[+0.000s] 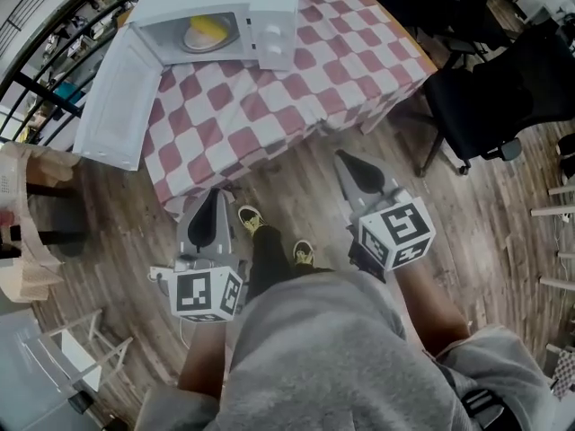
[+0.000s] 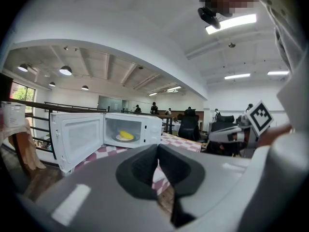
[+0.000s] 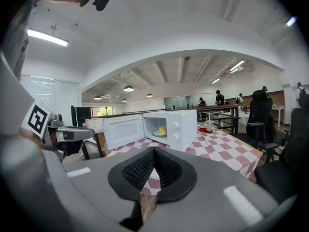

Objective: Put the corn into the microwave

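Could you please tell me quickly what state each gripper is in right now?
Left gripper: closed, holding nothing.
Right gripper: closed, holding nothing.

Three views, all well back from the table (image 1: 269,124)
My head view looks steeply down past the left gripper (image 1: 216,200) and right gripper (image 1: 345,162) to the open microwave (image 1: 269,25) at the top. Each gripper view looks nearly level along its own jaws. All three share that microwave, seen from a distance.
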`<state>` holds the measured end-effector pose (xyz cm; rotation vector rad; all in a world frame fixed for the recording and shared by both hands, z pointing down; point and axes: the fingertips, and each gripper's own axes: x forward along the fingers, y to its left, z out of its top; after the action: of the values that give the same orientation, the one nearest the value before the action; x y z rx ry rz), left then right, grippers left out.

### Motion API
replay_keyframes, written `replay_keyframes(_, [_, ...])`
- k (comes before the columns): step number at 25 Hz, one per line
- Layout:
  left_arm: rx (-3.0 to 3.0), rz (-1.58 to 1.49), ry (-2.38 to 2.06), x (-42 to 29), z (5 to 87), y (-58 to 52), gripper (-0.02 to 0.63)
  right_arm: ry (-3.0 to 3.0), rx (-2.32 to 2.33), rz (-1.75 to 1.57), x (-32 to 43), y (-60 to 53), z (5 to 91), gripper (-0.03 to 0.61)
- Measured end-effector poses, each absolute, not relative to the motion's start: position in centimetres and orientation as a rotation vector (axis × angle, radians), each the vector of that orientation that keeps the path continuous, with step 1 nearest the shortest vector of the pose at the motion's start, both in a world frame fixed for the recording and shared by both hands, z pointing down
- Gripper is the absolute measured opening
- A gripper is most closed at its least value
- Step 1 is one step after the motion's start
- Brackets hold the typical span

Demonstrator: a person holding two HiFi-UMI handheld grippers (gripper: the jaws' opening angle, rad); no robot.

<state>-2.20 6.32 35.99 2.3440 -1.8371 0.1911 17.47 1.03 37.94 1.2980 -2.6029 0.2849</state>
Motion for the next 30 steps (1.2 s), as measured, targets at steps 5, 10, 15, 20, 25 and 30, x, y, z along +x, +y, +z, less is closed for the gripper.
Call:
replay_keyframes(5, [2.338, 0.176, -1.873, -1.9, 35.1, 8.4, 0.011, -2.616, 1.278, 0.276, 17.7, 2.8, 37.7, -0.002])
replay_keyframes(10, [2.356, 0.123, -1.877, -1.6, 34.0, 8.9, 0.011, -2.627, 1.29, 0.226, 17.6, 3.5, 36.8, -0.003])
replay_keyframes(15, [2.383, 0.12, -1.854, -1.3, 33.6, 9.3, 0.011, -2.62, 1.317, 0.236, 17.7, 4.3, 36.3, -0.002])
replay_keyframes(20, [2.381, 0.122, -1.862, -1.9, 33.5, 9.9, 0.011, -2.617, 1.311, 0.231, 17.2, 4.7, 36.3, -0.002])
replay_keyframes(25, [2.375, 0.12, -1.885, -2.5, 33.4, 10.2, 0.011, -2.623, 1.293, 0.228, 16.4, 4.9, 36.4, -0.002])
replay_keyframes(30, [2.384, 0.134, -1.893, -2.2, 33.5, 10.1, 0.011, -2.621, 1.282, 0.22, 16.4, 4.8, 36.5, -0.003])
